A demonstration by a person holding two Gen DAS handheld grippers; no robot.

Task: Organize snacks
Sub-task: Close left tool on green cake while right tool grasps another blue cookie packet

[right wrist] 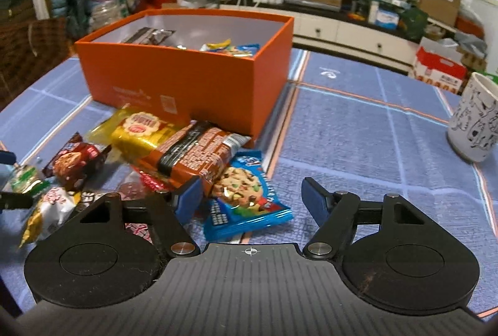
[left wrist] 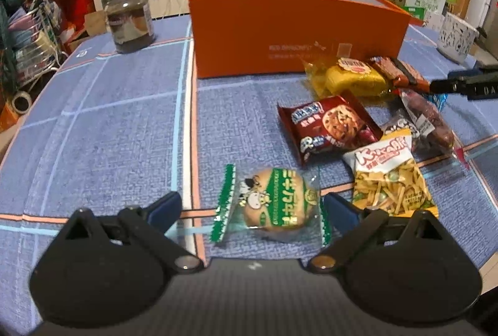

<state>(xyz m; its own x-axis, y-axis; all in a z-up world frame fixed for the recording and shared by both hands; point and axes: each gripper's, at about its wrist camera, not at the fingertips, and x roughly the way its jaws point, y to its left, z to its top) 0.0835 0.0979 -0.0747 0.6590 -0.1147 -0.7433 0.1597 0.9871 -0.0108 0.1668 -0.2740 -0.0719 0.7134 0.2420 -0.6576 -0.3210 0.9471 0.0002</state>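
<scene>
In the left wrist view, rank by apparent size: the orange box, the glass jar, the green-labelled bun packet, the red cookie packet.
1. orange box, clearly largest.
2-3. green-labelled bun packet and red cookie packet look alike; the bun lies nearer the camera, so unranked.
4. glass jar looks smallest, though farthest away.
</scene>
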